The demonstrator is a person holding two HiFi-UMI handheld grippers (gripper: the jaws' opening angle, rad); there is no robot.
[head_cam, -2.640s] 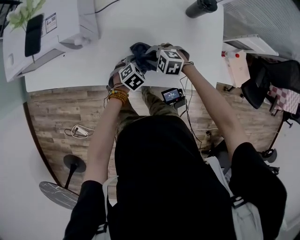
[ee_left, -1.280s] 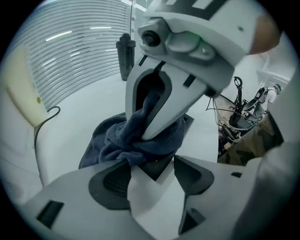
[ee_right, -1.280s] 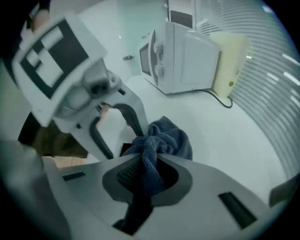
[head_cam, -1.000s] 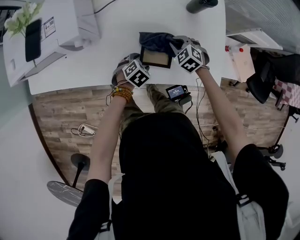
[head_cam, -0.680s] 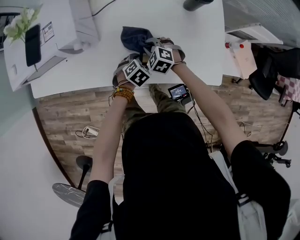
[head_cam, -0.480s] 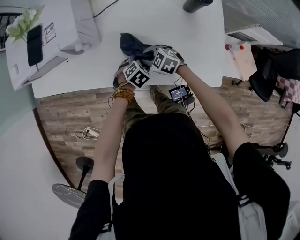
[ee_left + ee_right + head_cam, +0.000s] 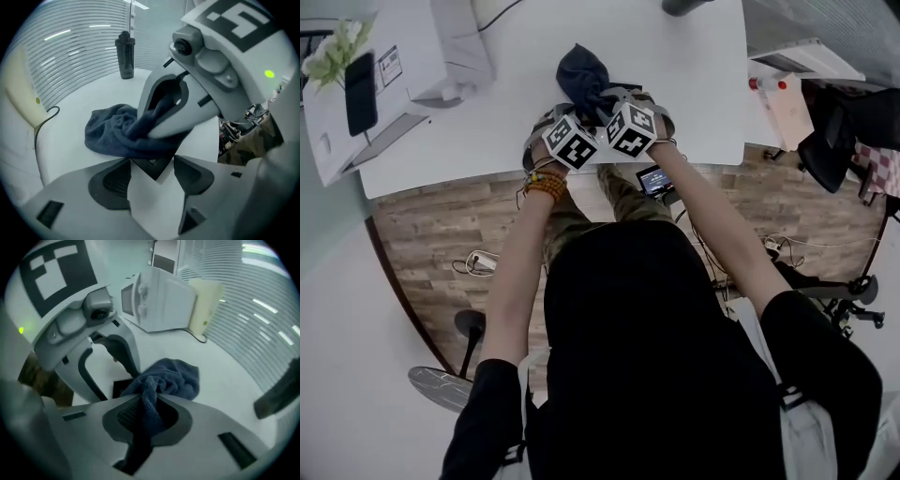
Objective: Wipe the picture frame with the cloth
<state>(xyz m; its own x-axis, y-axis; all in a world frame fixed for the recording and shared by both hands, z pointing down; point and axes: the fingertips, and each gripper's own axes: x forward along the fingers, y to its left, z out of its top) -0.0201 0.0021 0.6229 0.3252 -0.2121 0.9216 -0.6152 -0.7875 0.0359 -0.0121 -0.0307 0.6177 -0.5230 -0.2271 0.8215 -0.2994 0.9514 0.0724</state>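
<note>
A dark blue cloth [image 7: 581, 73] lies bunched on the white table [image 7: 694, 84], covering most of the picture frame. My right gripper [image 7: 147, 405] is shut on a fold of the cloth [image 7: 174, 378] and rests over the frame. Only one black corner of the frame [image 7: 153, 169] shows, between the jaws of my left gripper [image 7: 152, 160], which is closed on it near the table's front edge. A second dark corner of the frame [image 7: 123, 386] peeks out beside the cloth. The marker cubes of the two grippers stand side by side in the head view.
A white printer [image 7: 384, 56] with a phone [image 7: 358, 80] on it stands at the table's left. A black bottle [image 7: 125, 55] stands at the far edge. A cable [image 7: 47, 117] runs along the back. A small screen device [image 7: 649, 178] hangs below the table edge.
The right gripper has swept the cloth from the frame's right side leftward across it. The frame's face, bare a second ago, is now covered. The left gripper has stayed put.
</note>
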